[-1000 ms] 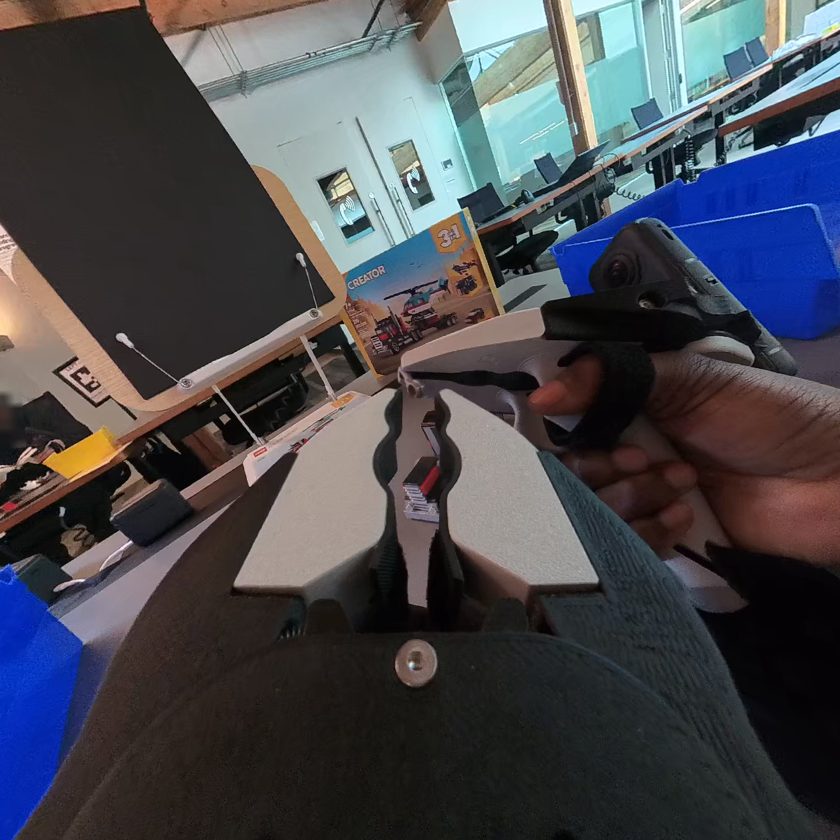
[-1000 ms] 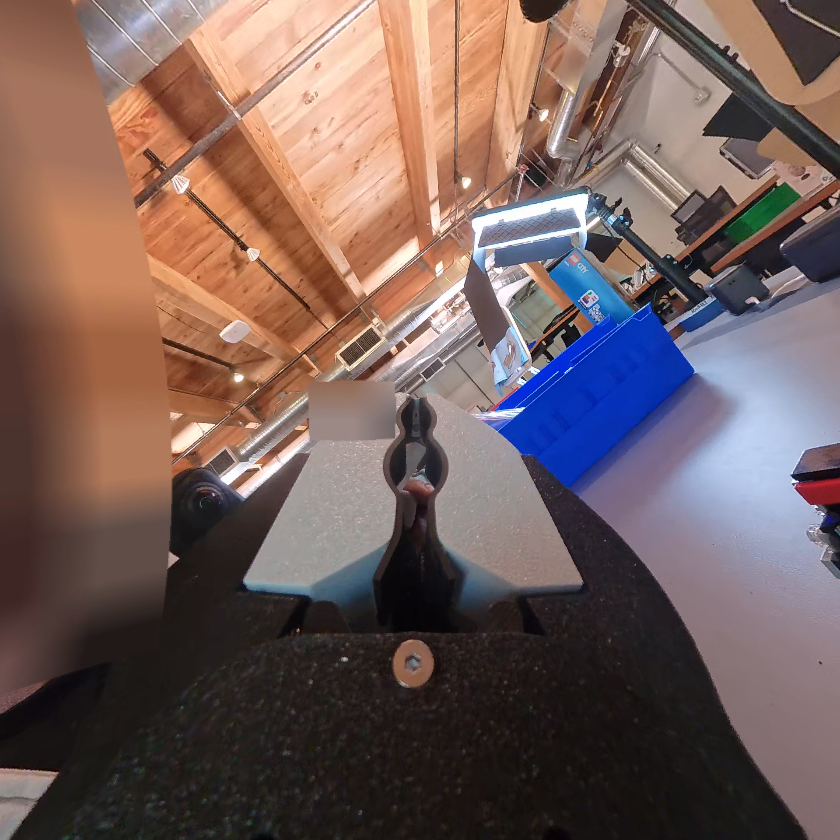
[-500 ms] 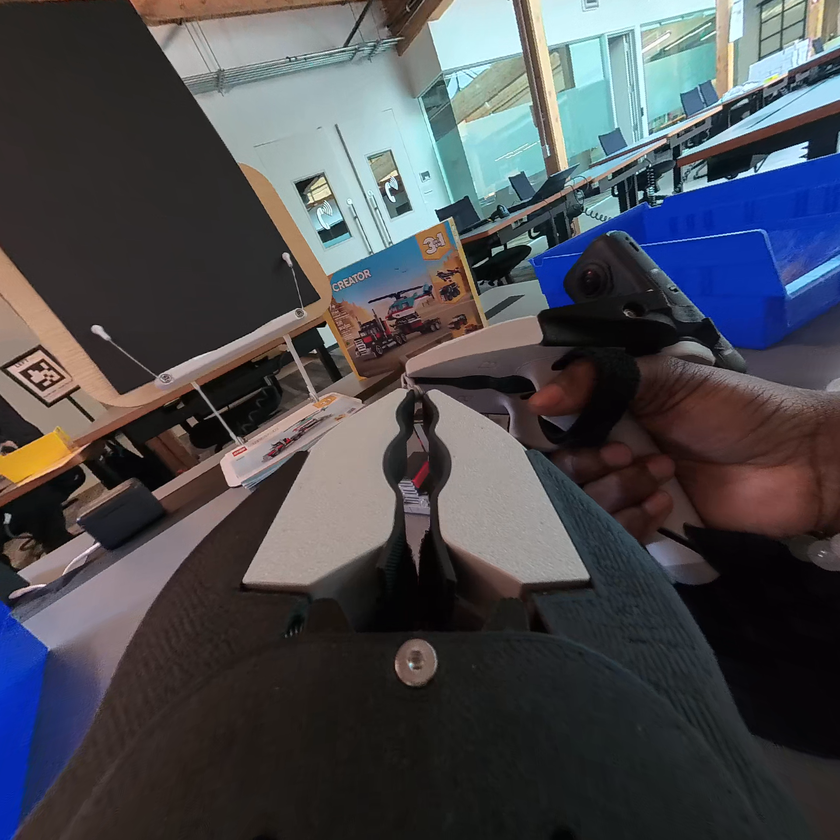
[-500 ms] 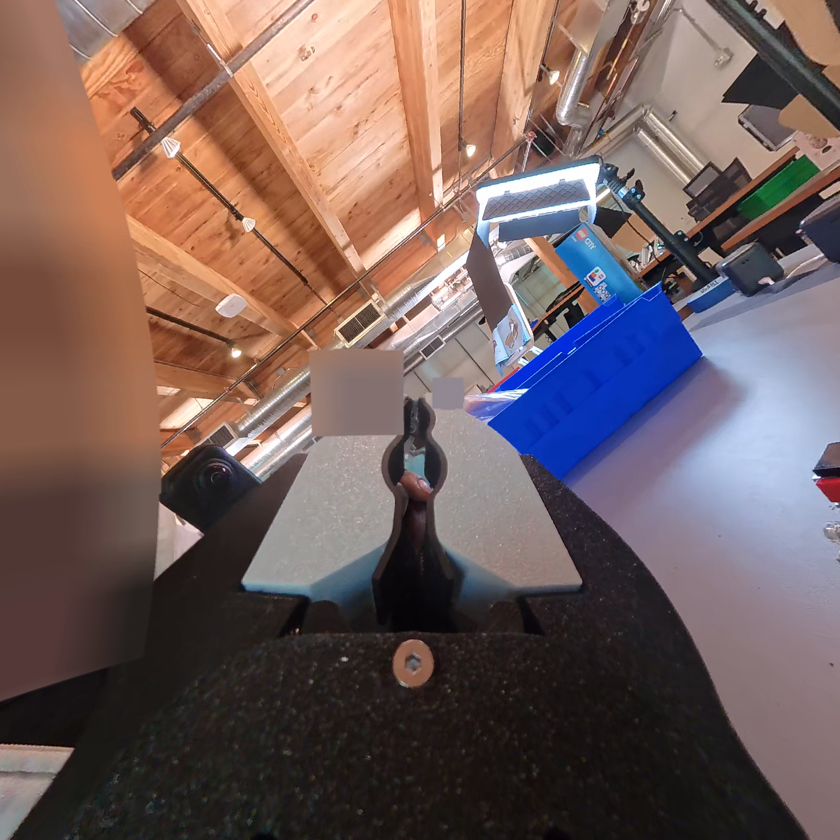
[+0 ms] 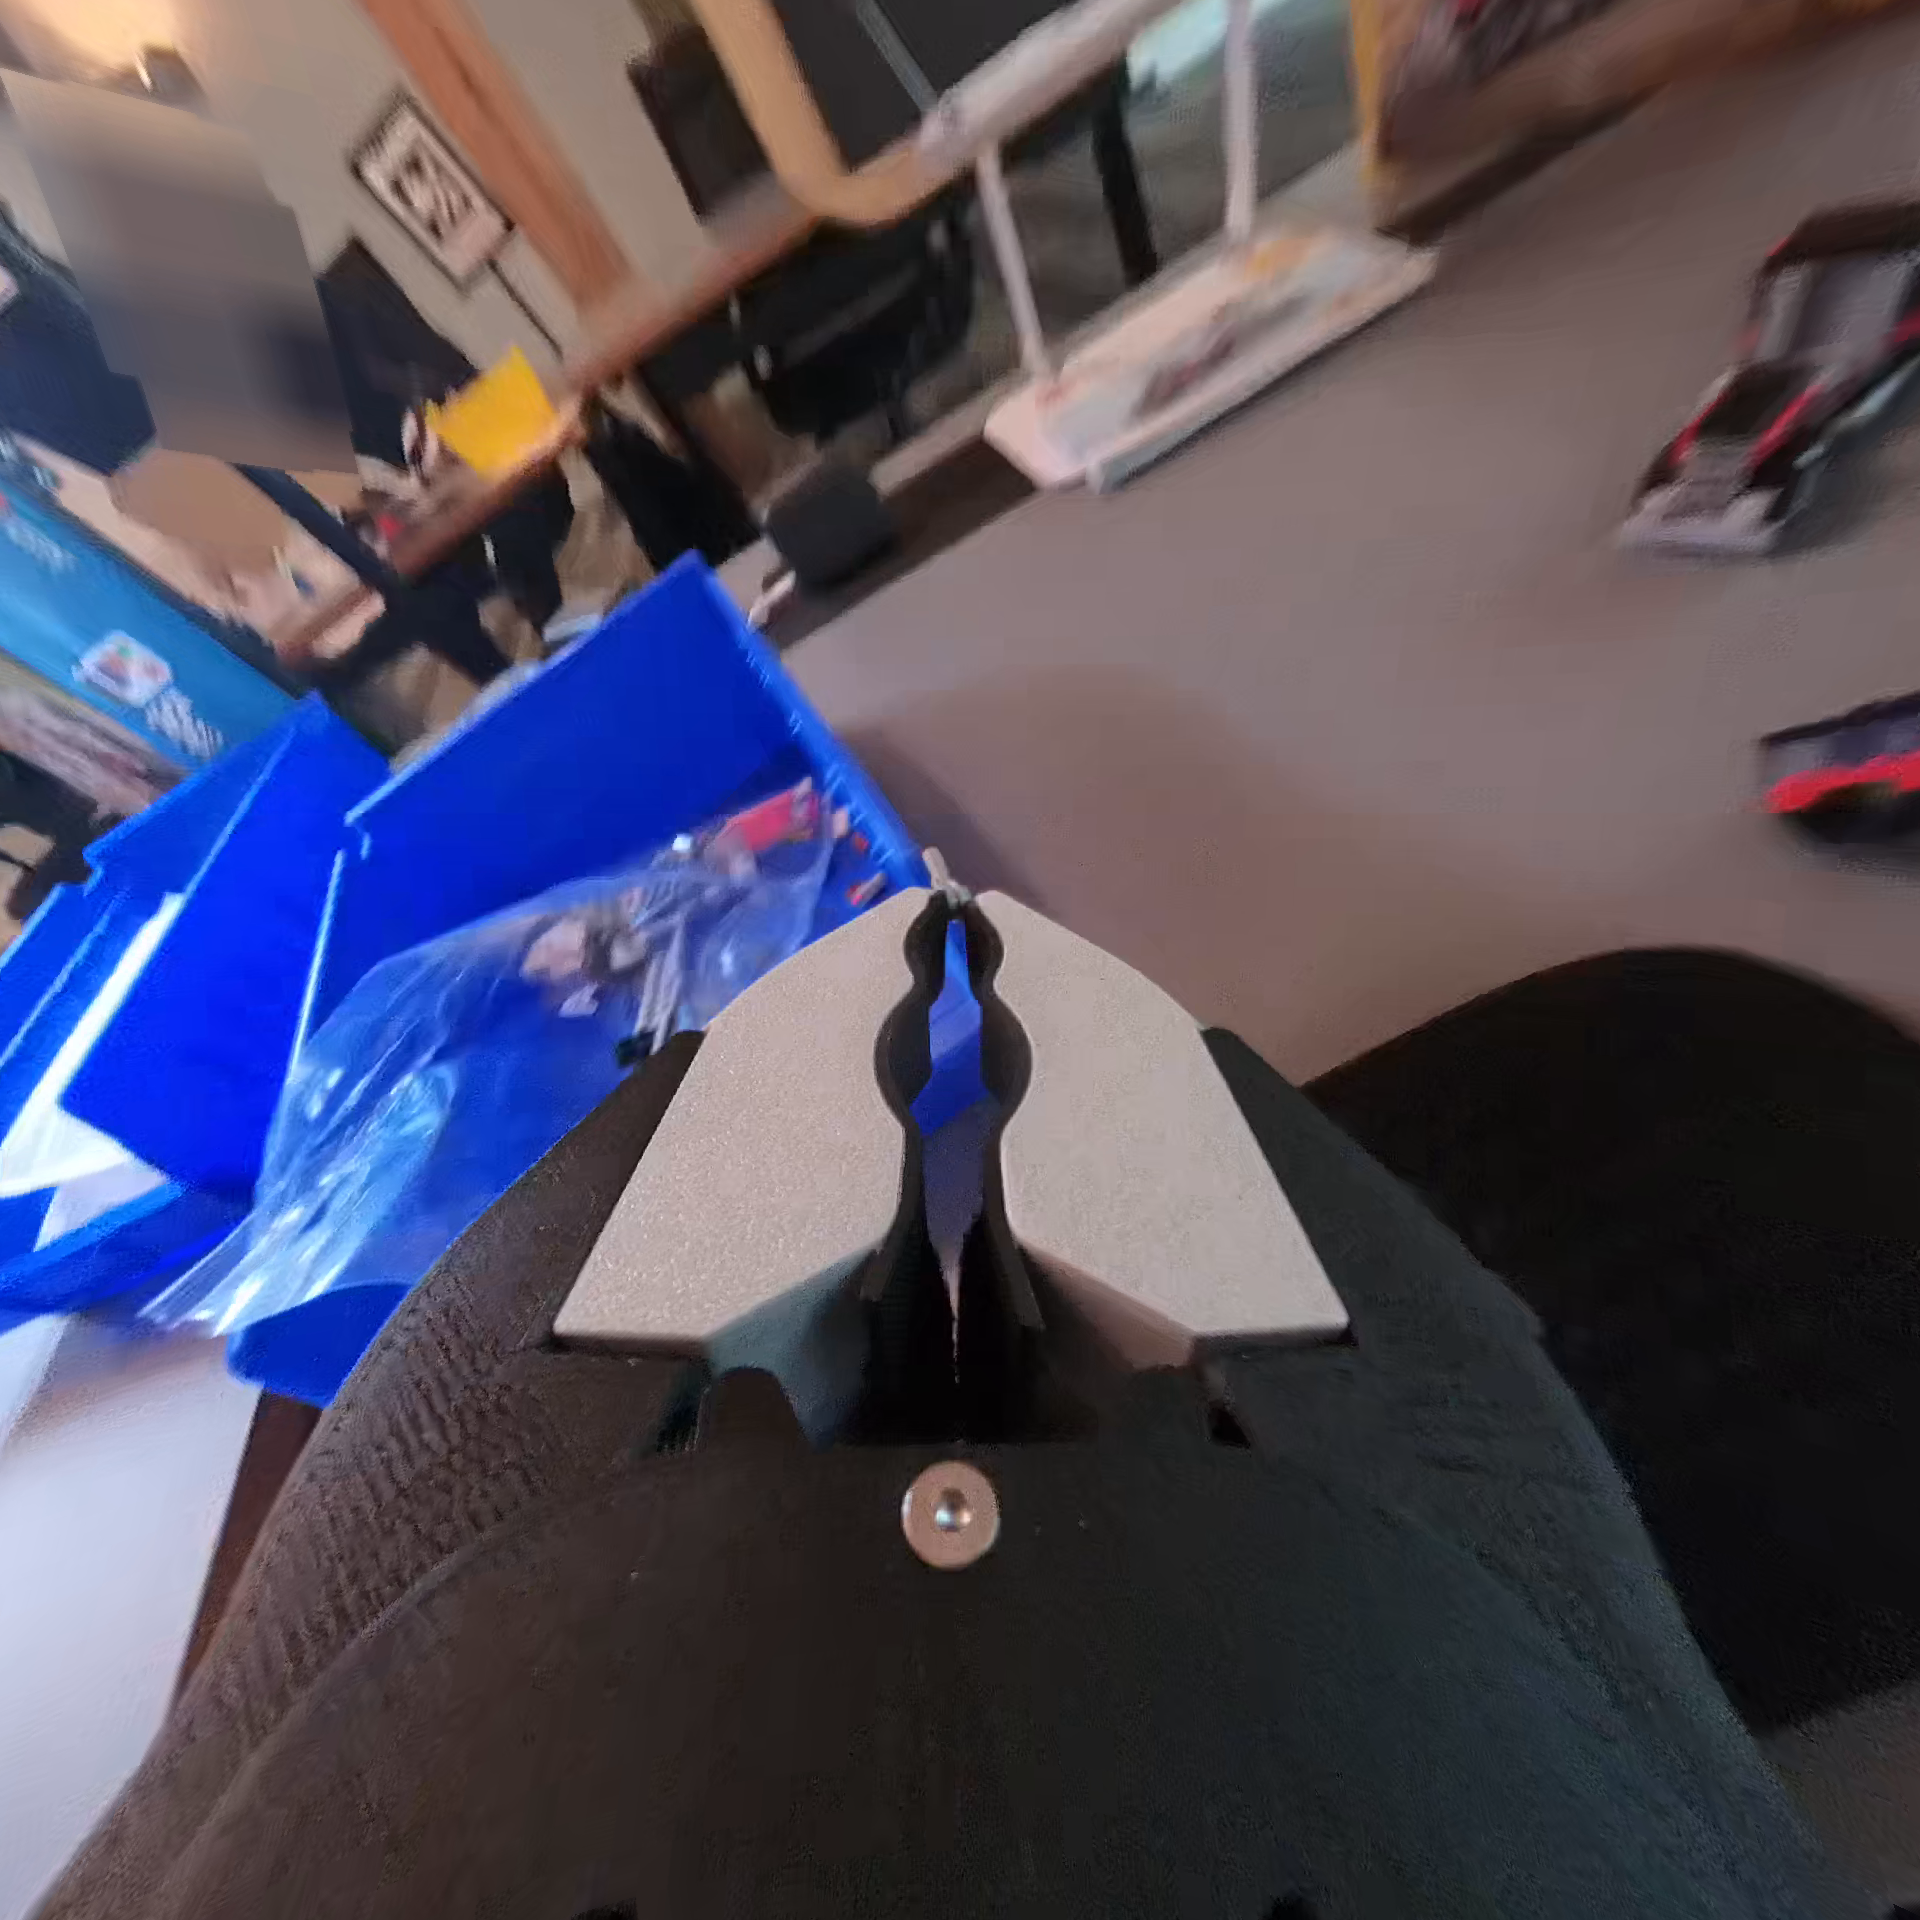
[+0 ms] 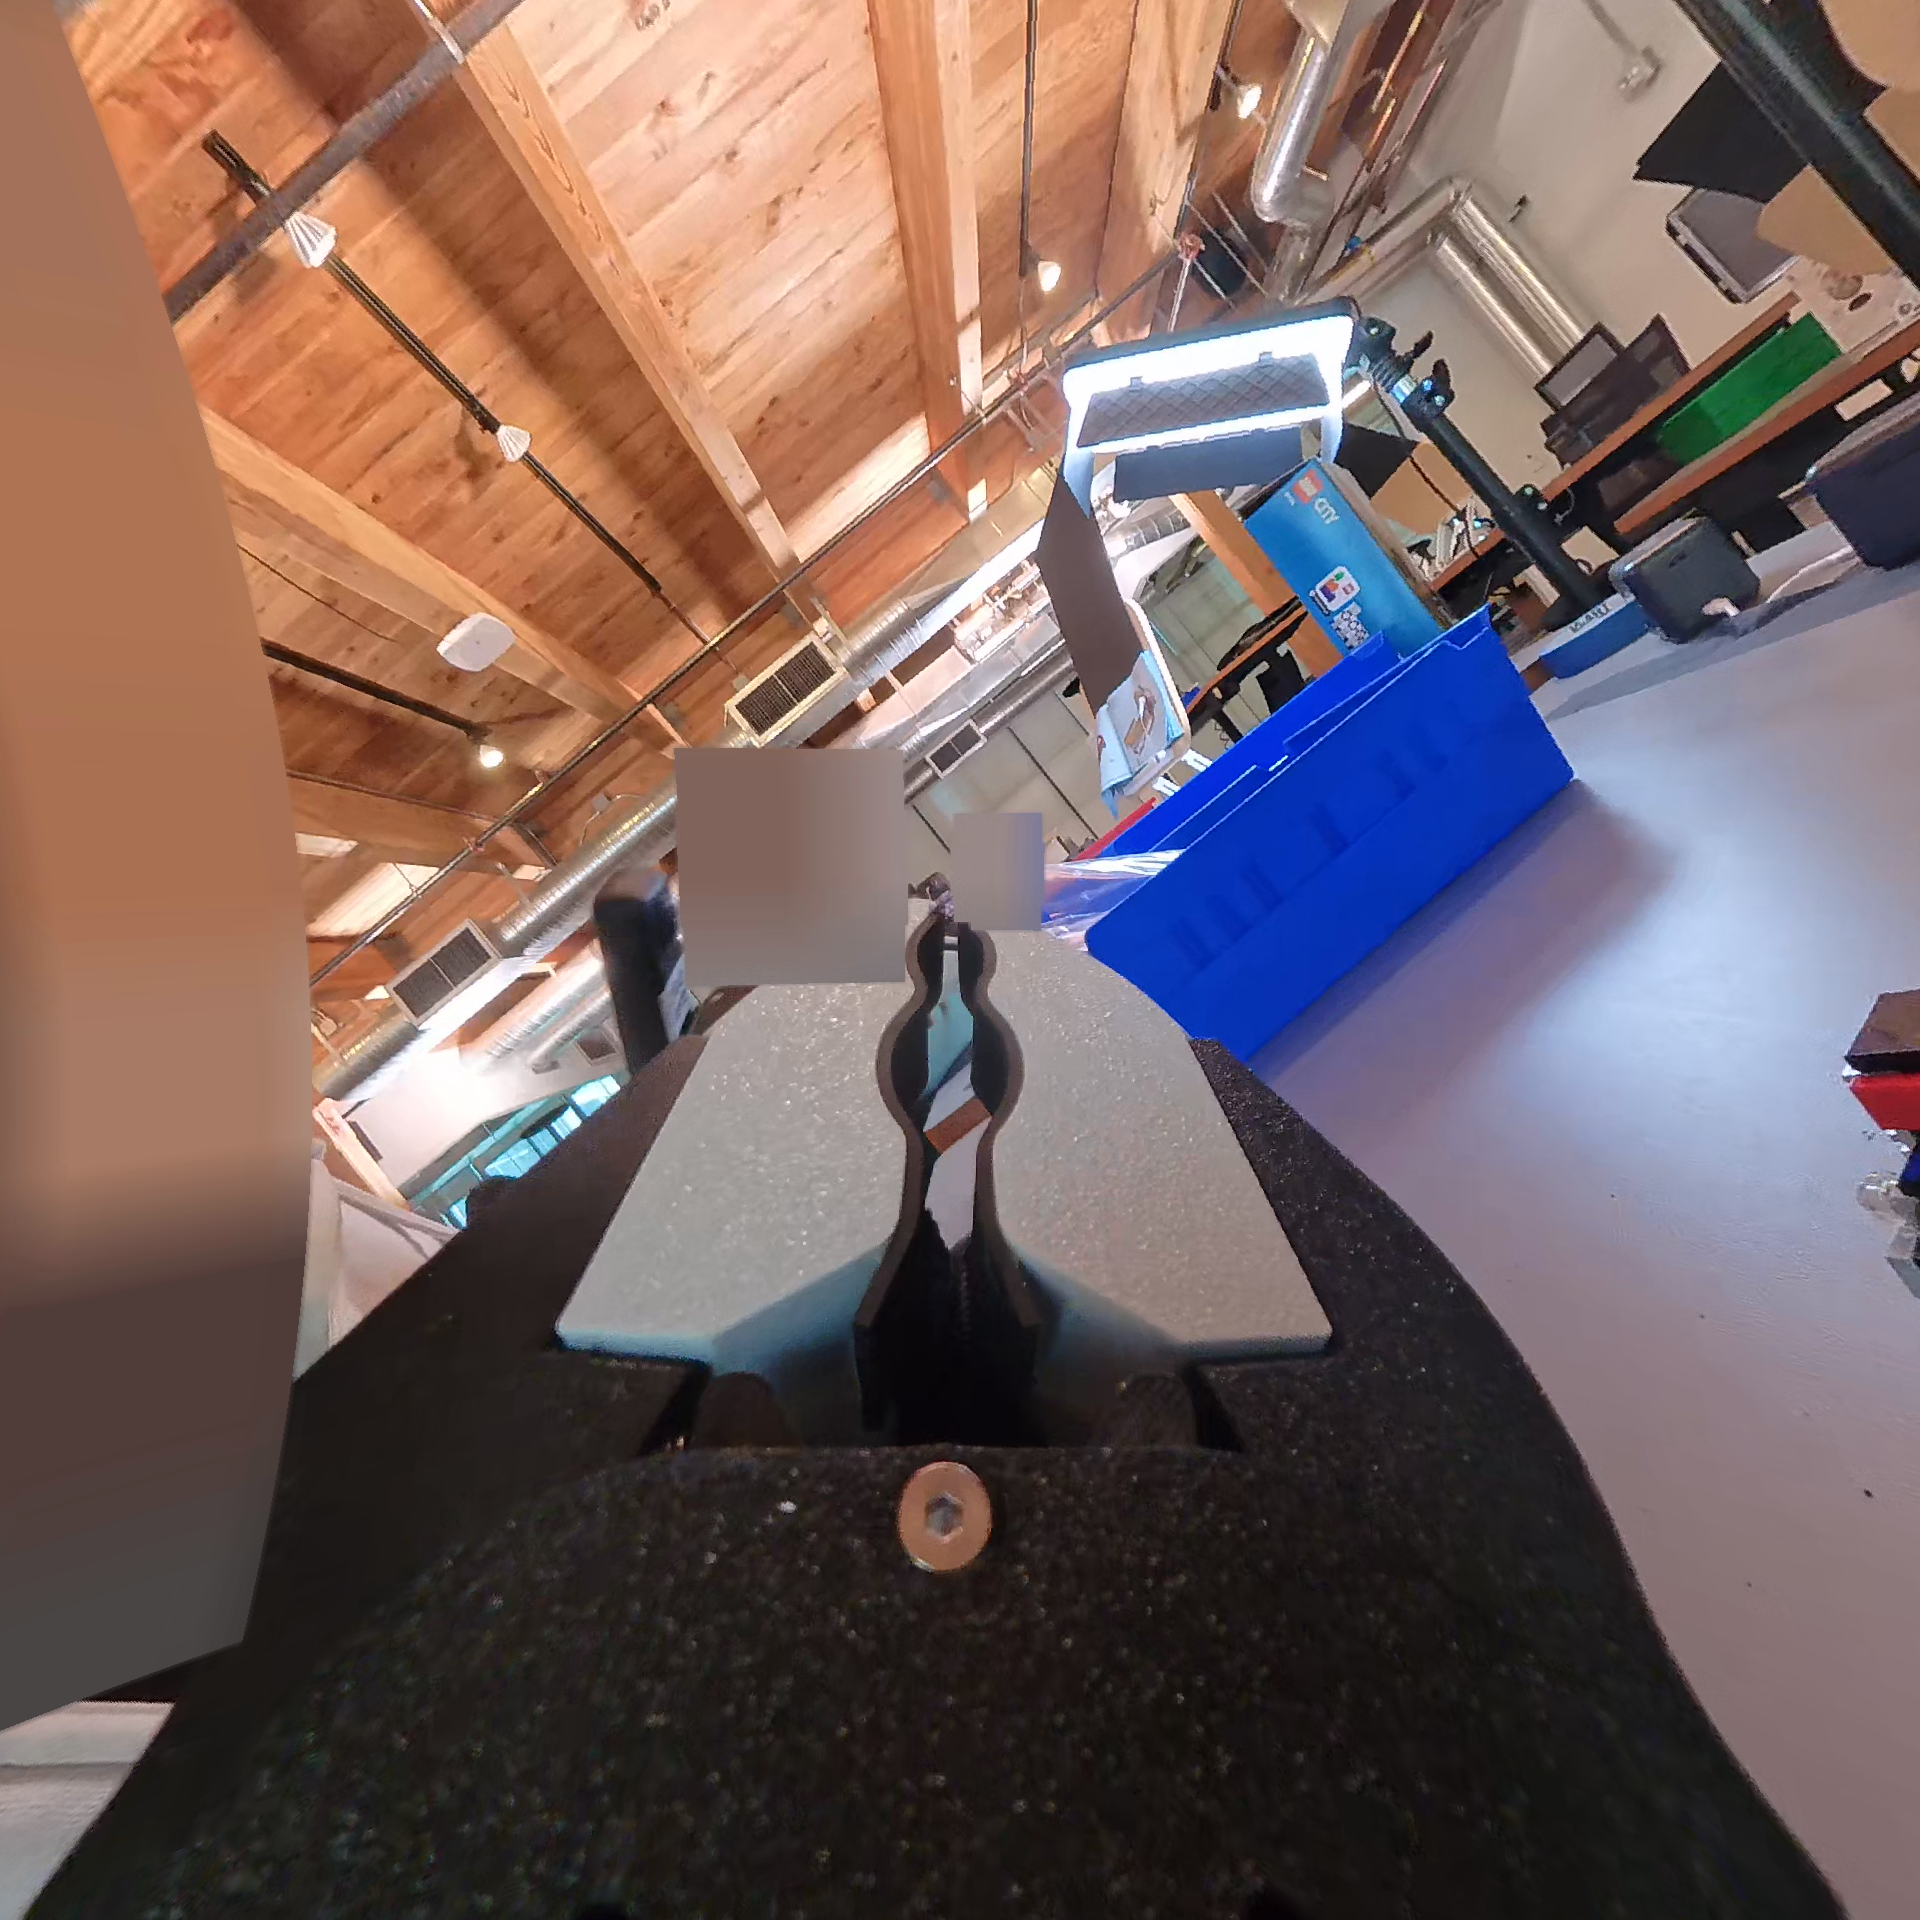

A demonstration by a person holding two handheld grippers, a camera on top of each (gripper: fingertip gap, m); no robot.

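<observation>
Small grey piece pinched at left jaws' tips.

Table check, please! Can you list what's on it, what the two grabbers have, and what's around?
surface: grey table
things: blue bin holding clear bag of small pieces; blurred toy vehicle parts
clutter: white booklet
grippers: left gripper shut on small grey piece, beside the bin's edge; right gripper shut, small dark bit at its tips
cables: nothing seen
surroundings: wooden ceiling, light panel
</observation>
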